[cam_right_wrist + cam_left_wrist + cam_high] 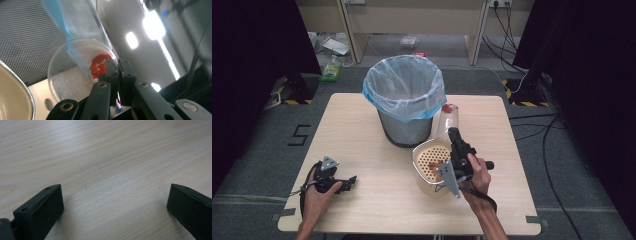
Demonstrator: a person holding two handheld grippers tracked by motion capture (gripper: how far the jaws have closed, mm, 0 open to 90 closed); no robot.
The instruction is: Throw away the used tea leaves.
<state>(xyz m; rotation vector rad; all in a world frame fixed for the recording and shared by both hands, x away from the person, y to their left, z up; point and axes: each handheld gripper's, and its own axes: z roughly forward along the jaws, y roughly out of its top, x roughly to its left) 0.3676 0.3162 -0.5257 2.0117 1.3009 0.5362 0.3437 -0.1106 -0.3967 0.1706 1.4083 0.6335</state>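
At the left of the high view the left gripper [346,181] rests low on the wooden table [362,120], well apart from the work; in the left gripper view its two black jaws stand wide over bare wood with nothing between them. Toward the middle stands the mesh bin [404,127] with its blue liner, and just in front of it, to the right, the cream strainer bowl [431,161]. Rightmost, the right gripper [454,136] is clamped on the rim of the clear plastic cup [448,120], jaws pinched tight on the thin wall, as the right gripper view confirms [117,72]. The cup is tilted up and away from the hand, its long axis running from the gripped mouth toward the bin, base high with the red pieces [99,65] gathered in it. It seems to hang between bowl and bin rather than over either, though the angle makes that uncertain. The bin mouth lies up and left of the cup, so the right hand alone is placed to carry it there.
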